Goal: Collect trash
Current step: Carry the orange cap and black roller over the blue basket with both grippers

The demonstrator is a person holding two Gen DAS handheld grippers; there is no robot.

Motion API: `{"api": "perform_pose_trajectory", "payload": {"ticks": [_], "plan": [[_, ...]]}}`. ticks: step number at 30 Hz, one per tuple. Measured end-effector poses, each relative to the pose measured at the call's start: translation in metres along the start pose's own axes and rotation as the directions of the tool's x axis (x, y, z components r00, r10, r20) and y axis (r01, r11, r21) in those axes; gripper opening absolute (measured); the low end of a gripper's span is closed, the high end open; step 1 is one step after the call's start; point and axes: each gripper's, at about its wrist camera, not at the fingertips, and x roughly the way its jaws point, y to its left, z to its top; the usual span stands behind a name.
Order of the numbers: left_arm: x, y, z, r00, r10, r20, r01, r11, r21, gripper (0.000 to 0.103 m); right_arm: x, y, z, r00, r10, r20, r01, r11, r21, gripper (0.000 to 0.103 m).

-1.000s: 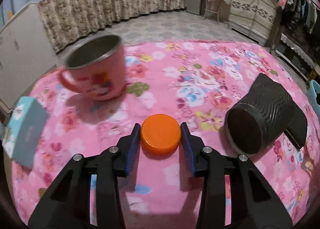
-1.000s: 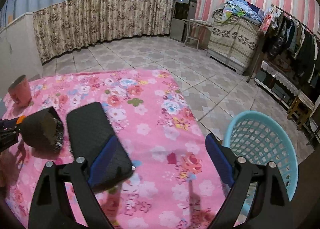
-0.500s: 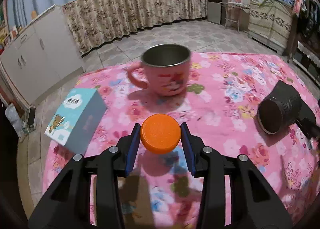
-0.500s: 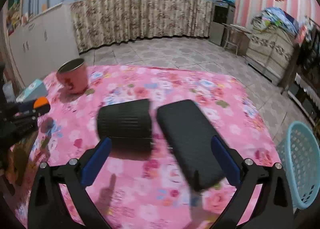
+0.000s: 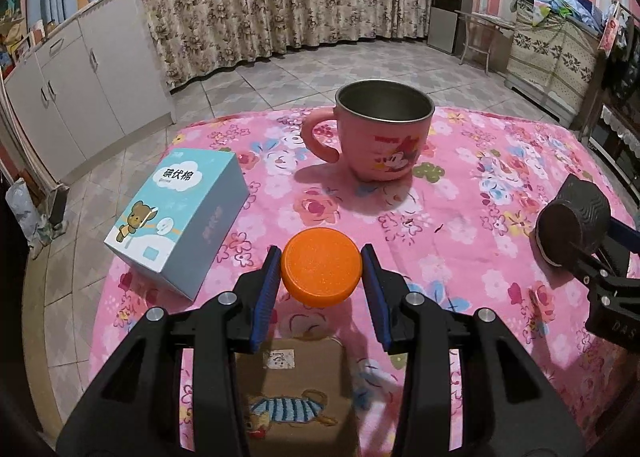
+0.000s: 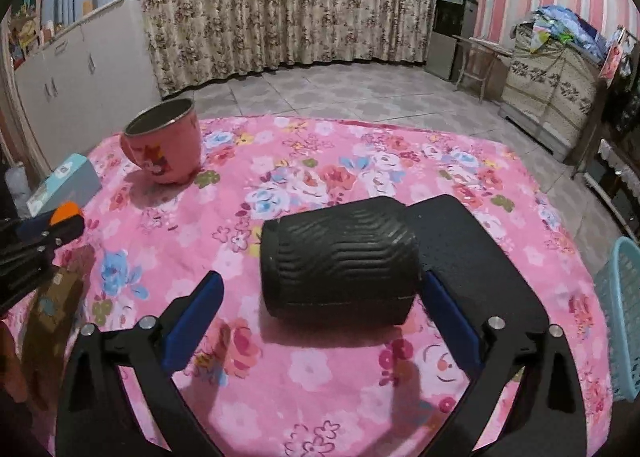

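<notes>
Left wrist view gives us the left hand-held gripper (image 5: 321, 272) with its blue pads pressed on either side of one orange cap (image 5: 321, 271), held above the desk (image 5: 472, 257) with its pink floral cloth. Under the gripper we see a brown pouch (image 5: 294, 389) with a striped animal on it; its lower end is cut off by the gripper's arms, so we cannot tell its full shape. We count one pink mug (image 5: 382, 135) standing upright, and one light blue carton (image 5: 180, 213) lying near the desk's left edge. At the right rim of this view one black ribbed cylinder (image 5: 572, 223) lies on its side, partly covered by the other tool.

In the right wrist view, the right hand-held gripper (image 6: 320, 307) has just been narrowing but stands wide, with the black ribbed cylinder (image 6: 340, 261) between its pads. The right pad sits at the cylinder's end, though we cannot tell if it touches; the left pad is clearly apart. Just beside the cylinder lies one flat black case (image 6: 480, 253), partly hidden behind it. One turquoise basket (image 6: 622, 313) shows off the desk's right edge, mostly cut off by the frame.
</notes>
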Motion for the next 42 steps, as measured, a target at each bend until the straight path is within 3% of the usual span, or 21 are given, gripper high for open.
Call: {"api": "perform_pose_trajectory", "payload": {"ticks": [1,2,5,12,20,27,36,42], "plan": [[0.0,0.0,0.0,1.0,0.001,0.001,-0.001,1.0,0.001,0.039,0.0,0.0,0.0,1.0,-0.016,0.001,0.016,1.0,-0.009,0.074],[0.0,-0.001,0.0,1.0,0.001,0.0,-0.001,1.0,0.004,0.039,-0.001,-0.001,0.001,1.0,-0.006,0.003,0.006,1.0,-0.015,0.073],[0.0,-0.005,0.001,1.0,-0.004,0.001,0.004,1.0,0.002,0.039,-0.005,-0.008,0.002,0.999,0.051,0.002,-0.051,0.999,0.018,0.073],[-0.007,-0.027,0.008,0.999,-0.028,0.021,0.027,1.0,0.013,0.039,-0.033,-0.022,0.005,0.997,0.052,0.063,-0.053,0.999,0.008,0.073],[-0.015,-0.07,0.012,0.996,-0.073,0.042,0.071,0.996,0.045,0.039,-0.062,-0.083,0.003,0.994,-0.034,0.103,0.028,0.998,0.057,0.073],[-0.014,-0.116,0.008,0.993,-0.108,0.035,0.105,0.99,0.097,0.039,-0.073,-0.149,-0.01,0.987,-0.132,0.089,0.124,0.988,0.092,0.073],[-0.038,-0.204,0.01,0.982,-0.178,0.064,0.161,0.964,0.212,0.039,-0.102,-0.23,-0.018,0.968,-0.222,0.117,0.197,0.961,0.192,0.073],[-0.057,-0.29,0.018,0.959,-0.271,0.079,0.239,0.93,0.28,0.039,-0.116,-0.293,-0.033,0.949,-0.3,0.099,0.265,0.926,0.268,0.073]]}}
